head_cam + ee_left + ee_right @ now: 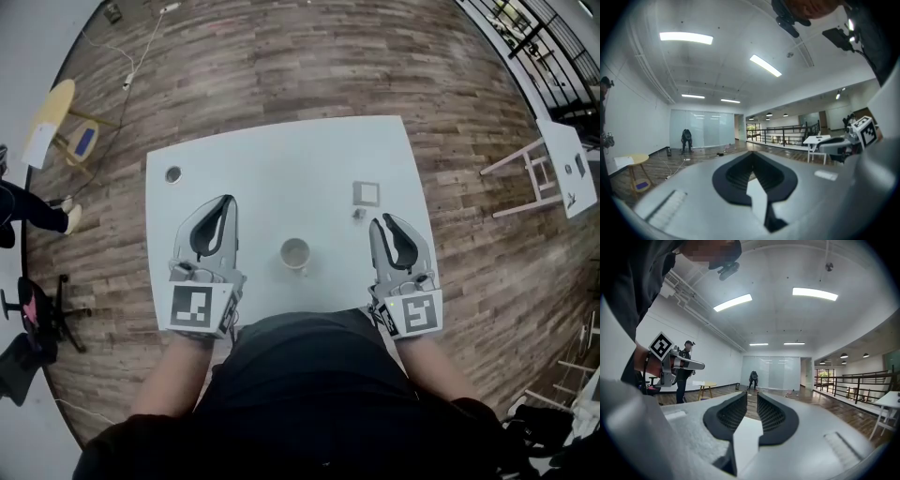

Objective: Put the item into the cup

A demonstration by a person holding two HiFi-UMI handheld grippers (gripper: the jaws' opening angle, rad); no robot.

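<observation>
A white cup (295, 254) stands upright near the front middle of the white table (281, 159). A small grey item (359, 214) lies on the table to the cup's right, just beyond and left of my right gripper (382, 222). That gripper hovers over the table's right side, and its jaws (752, 397) stand a little apart with nothing between them. My left gripper (226, 200) is left of the cup, its tips (751, 155) together and empty. Both gripper views look out across the room, so neither shows the cup or the item.
A flat white square piece (367, 194) lies just behind the item. A small round grey thing (172, 174) sits at the table's far left corner. Beside the table are a white stool and a small table (562, 169) at right and a yellow round table (52, 117) at left.
</observation>
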